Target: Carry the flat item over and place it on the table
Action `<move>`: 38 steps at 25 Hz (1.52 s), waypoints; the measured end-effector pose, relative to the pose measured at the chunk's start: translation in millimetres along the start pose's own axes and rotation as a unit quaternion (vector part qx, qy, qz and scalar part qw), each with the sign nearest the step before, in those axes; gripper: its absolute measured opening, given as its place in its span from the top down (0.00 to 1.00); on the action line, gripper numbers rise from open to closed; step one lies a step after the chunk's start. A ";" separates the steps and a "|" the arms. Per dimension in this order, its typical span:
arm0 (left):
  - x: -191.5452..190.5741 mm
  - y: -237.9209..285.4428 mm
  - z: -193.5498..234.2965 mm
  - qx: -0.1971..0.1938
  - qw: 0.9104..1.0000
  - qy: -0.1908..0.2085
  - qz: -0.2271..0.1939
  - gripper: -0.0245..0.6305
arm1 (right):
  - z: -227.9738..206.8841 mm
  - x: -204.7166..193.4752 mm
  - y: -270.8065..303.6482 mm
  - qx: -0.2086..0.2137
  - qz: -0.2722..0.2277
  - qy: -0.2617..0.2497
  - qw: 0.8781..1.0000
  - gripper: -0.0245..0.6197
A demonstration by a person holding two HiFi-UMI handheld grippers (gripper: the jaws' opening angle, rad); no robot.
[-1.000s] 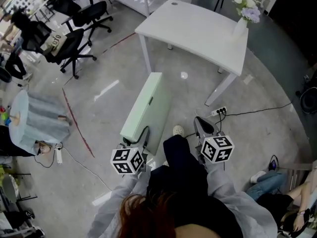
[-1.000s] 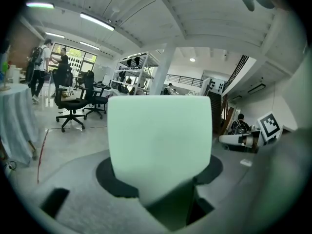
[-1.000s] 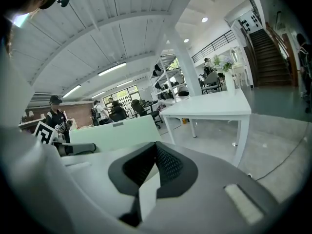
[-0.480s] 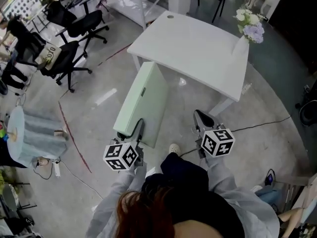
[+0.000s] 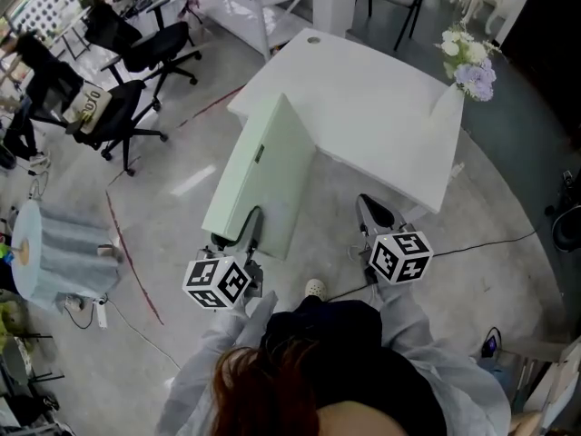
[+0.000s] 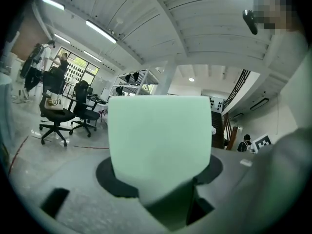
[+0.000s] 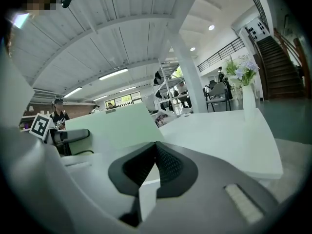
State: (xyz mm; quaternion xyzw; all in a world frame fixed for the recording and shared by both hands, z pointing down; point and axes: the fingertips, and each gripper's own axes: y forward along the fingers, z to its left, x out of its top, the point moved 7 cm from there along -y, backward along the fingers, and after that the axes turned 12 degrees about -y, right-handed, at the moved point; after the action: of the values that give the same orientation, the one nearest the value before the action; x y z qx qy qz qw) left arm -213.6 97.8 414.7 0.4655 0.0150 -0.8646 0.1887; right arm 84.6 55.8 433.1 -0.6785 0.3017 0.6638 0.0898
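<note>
Left gripper (image 5: 247, 230) pinches the green panel (image 5: 263, 171), its far end now over the white table (image 5: 381, 98), nearly placeable; right gripper (image 5: 372, 216) seems closed, empty.

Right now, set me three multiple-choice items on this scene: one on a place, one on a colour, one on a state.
1. Where does the vase of flowers stand?
A. On the floor
B. At the far right corner of the table
C. On an office chair

2. What colour is the flat panel?
A. Pale green
B. Red
C. Black

3. What state is the flat panel in?
A. Lying on the floor
B. Leaning on a chair
C. Clamped at its near end by the left gripper, off the floor

Answers:
1 B: the head view shows the flowers at the white top's right corner.
2 A: it is pale green in every view.
3 C: the left gripper view shows the jaws closed on the panel's end.
</note>
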 end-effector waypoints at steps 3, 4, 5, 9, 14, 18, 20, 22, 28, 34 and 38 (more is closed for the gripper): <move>-3.2 3.4 0.0 -0.005 1.000 -0.008 -0.010 0.56 | -5.5 -5.2 3.0 0.001 -0.002 0.005 1.000 0.95; -4.1 3.8 0.6 -0.006 1.000 -0.012 -0.012 0.56 | -5.7 -7.2 4.1 0.002 -0.001 0.006 1.000 0.95; -4.5 4.6 1.3 -0.006 1.000 -0.017 -0.013 0.56 | -5.8 -8.4 5.5 0.004 0.000 0.008 1.000 0.95; -4.9 10.5 0.4 -0.005 0.999 -0.033 -0.013 0.56 | -9.1 -8.1 9.7 0.010 0.004 0.013 1.000 0.95; -0.2 32.7 -0.1 -0.015 0.999 -0.034 -0.014 0.56 | -21.3 -3.9 22.3 0.005 0.001 0.018 1.000 0.95; 4.0 63.0 10.0 -0.023 0.999 -0.042 -0.009 0.56 | -33.8 -0.1 45.9 0.000 0.002 0.019 1.000 0.95; 7.8 85.2 16.8 -0.030 0.998 -0.052 -0.005 0.56 | -44.8 4.0 60.9 -0.005 0.001 0.019 1.000 0.95; 12.9 109.9 22.1 -0.031 0.998 -0.060 -0.002 0.56 | -58.0 9.6 77.2 -0.010 0.004 0.019 1.000 0.95; 48.2 188.9 35.8 -0.049 0.995 -0.089 0.009 0.56 | -98.5 46.8 137.5 -0.027 0.006 0.012 1.000 0.95; 88.2 265.0 46.3 -0.074 0.994 -0.083 0.021 0.56 | -126.0 81.9 192.0 -0.047 0.001 0.010 0.999 0.95; 106.1 309.3 53.6 -0.091 0.992 -0.085 0.038 0.56 | -144.4 96.1 220.8 -0.065 0.002 0.017 0.998 0.95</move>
State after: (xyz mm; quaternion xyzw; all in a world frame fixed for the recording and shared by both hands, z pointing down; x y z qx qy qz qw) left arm -203.8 -233.2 405.3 0.3718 0.0604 -0.8881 0.2633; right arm 84.1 -224.5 417.7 -0.6937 0.2604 0.6705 0.0389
